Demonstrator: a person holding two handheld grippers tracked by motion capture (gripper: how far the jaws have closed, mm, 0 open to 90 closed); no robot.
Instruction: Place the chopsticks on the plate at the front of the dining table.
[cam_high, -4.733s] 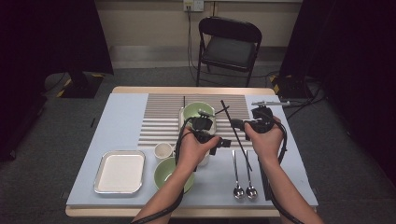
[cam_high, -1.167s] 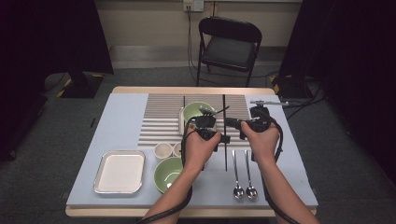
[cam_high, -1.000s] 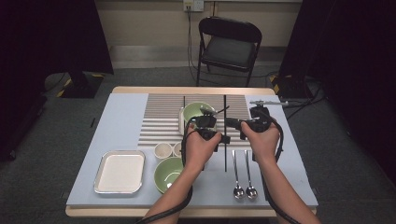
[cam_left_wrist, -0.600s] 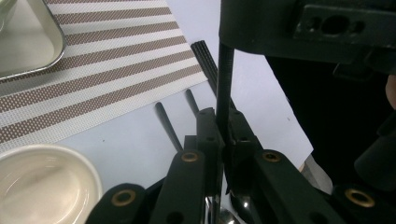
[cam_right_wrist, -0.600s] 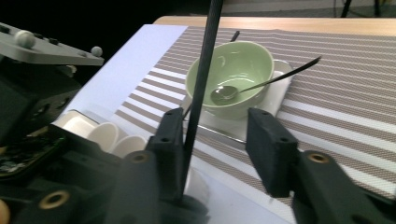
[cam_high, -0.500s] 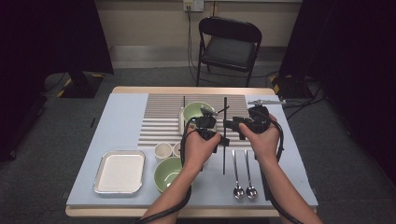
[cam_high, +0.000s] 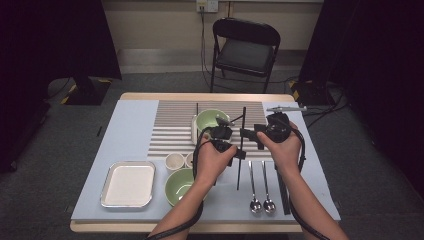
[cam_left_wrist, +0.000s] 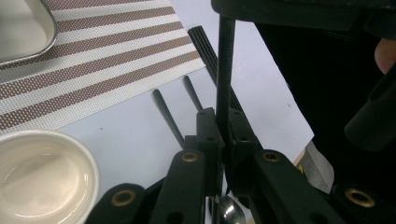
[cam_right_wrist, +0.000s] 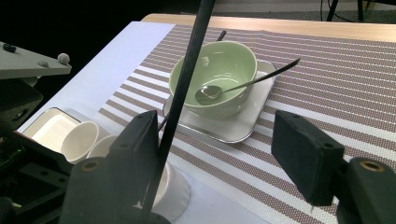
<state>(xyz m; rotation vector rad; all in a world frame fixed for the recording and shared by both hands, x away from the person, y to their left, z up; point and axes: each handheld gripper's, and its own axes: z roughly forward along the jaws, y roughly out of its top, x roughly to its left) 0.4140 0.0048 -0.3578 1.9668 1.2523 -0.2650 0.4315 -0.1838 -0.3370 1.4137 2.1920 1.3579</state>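
A long black chopstick (cam_high: 241, 150) stands nearly upright in the picture over the table's middle. My left gripper (cam_high: 234, 153) is shut on it low down; in the left gripper view the pads pinch the chopstick (cam_left_wrist: 224, 70) tightly. My right gripper (cam_high: 250, 134) faces it from the right, and its jaws have just been opening. In the right gripper view they stand wide apart, and the chopstick (cam_right_wrist: 187, 70) runs beside the left pad (cam_right_wrist: 137, 140) with a big gap to the other.
A green bowl (cam_high: 212, 119) holding a spoon (cam_right_wrist: 243, 84) sits on a square plate (cam_right_wrist: 243, 126) on the striped mat (cam_high: 175, 125). Nearer are white cups (cam_high: 174, 161), another green bowl (cam_high: 177, 186), a metal tray (cam_high: 129, 184), two spoons (cam_high: 262, 202) and a second chopstick (cam_high: 281, 190).
My right gripper's jaws have spread apart and let go of the chopstick. The left gripper keeps its hold, and both hands stay where they were.
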